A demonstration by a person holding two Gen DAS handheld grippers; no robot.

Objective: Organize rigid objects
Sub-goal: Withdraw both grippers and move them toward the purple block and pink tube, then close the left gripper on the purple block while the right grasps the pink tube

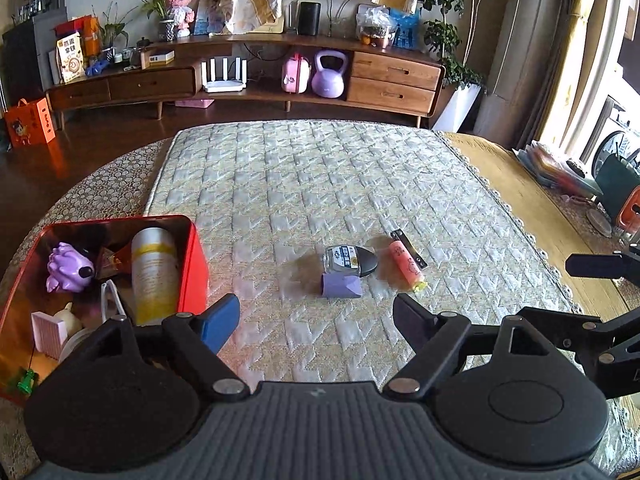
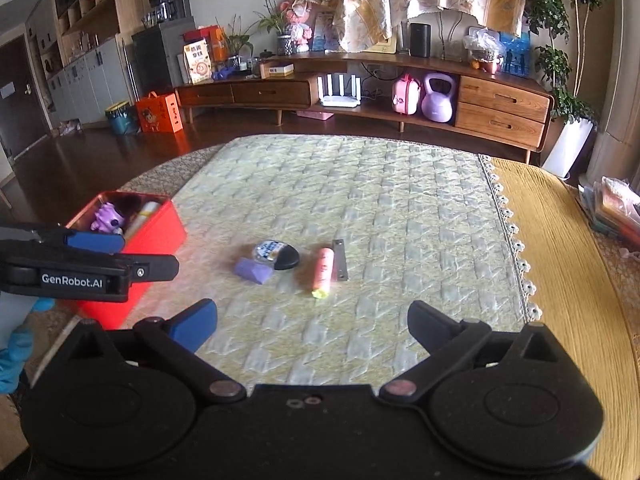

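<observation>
Fingers [image 2: 434, 330] apart, short of marker [image 2: 323, 270]

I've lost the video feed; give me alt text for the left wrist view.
The open, empty left gripper hangs above a quilted mat, aimed at a small cluster: a glass bottle with a black cap, a purple block, a pink tube and a metal strip. A red tin at left already holds a spray can and a purple toy.
</observation>
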